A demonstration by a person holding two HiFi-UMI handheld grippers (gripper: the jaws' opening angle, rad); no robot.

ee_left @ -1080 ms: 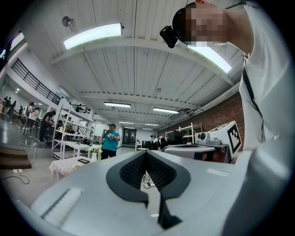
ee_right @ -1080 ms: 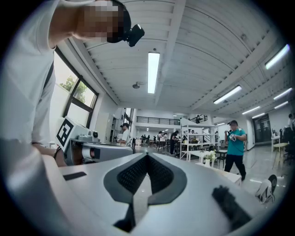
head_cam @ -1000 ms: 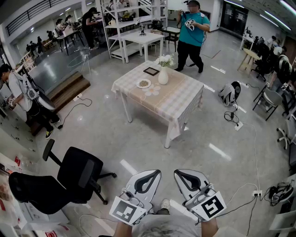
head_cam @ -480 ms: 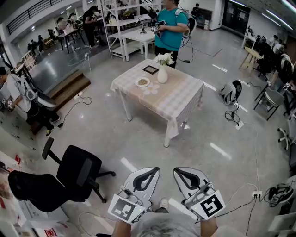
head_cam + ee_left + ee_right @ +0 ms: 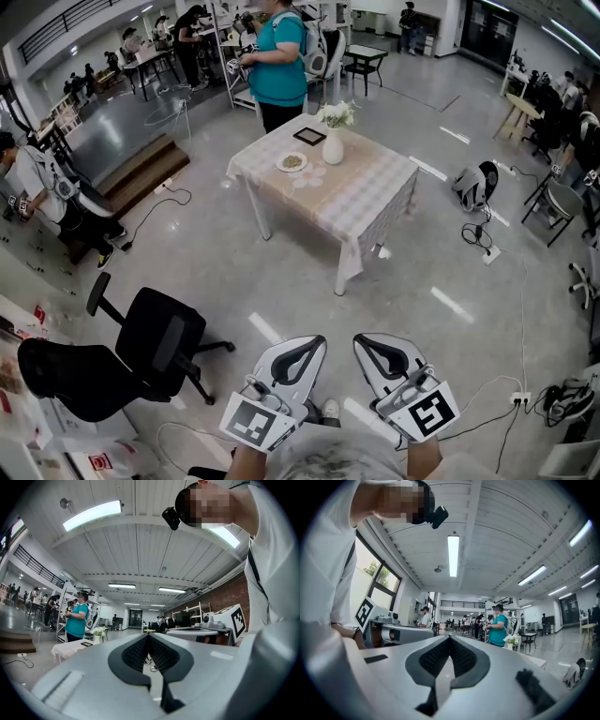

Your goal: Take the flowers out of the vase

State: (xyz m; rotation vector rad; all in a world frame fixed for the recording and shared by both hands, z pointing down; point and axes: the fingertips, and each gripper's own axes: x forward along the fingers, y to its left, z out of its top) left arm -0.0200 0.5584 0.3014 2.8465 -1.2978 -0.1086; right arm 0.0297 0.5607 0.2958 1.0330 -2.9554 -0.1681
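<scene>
A white vase (image 5: 333,147) with white flowers (image 5: 336,114) stands near the far edge of a table (image 5: 361,197) covered by a checked cloth, well ahead of me across the floor. In the left gripper view the flowers (image 5: 98,631) show small at the left; in the right gripper view the flowers (image 5: 512,640) show at the right. My left gripper (image 5: 311,341) and right gripper (image 5: 360,339) are held side by side low in the head view, far from the table. Both are shut with nothing between the jaws.
A plate (image 5: 292,162) and a dark frame (image 5: 309,136) lie on the table by the vase. A person in a teal shirt (image 5: 277,62) stands right behind the table. A black office chair (image 5: 141,352) is at my left. Cables and a bag (image 5: 474,186) lie on the floor at right.
The person in teal has walked from the right of the table to behind its left side. The table sits slightly nearer in view. Both grippers stay shut and empty.
</scene>
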